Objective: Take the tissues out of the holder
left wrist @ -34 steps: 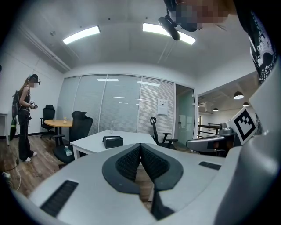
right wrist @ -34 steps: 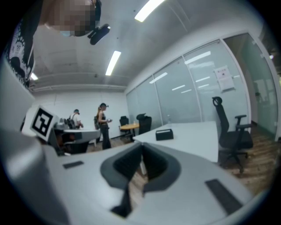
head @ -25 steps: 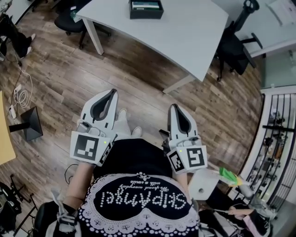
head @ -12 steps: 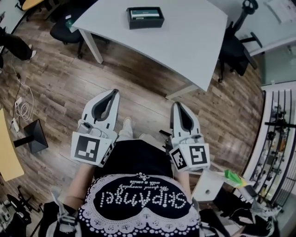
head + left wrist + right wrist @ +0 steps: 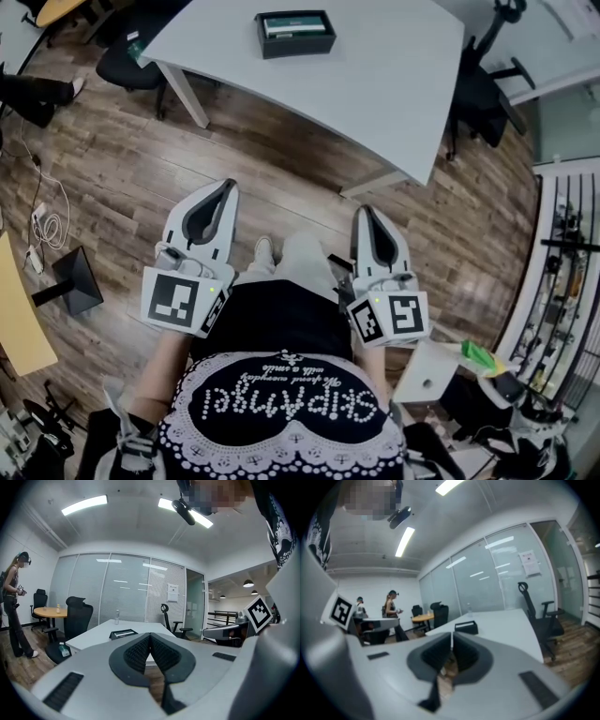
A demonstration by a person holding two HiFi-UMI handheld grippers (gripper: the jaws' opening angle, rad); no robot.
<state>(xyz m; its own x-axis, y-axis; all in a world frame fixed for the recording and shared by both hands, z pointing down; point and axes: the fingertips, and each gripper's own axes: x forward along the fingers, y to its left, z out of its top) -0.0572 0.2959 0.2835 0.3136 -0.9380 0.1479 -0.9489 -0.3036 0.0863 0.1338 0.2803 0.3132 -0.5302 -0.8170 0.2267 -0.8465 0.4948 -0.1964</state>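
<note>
Left gripper (image 5: 226, 186) and right gripper (image 5: 367, 211) hang clenched, empty, as we edge slightly nearer the white surface (image 5: 394, 84) — its black tissue holder (image 5: 295, 34) still well beyond reach.

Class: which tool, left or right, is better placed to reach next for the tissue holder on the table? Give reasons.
Left, marginally. The left tool is held a little further forward toward the tissue holder than the right tool. Both are shut, empty and well short of the table.
</note>
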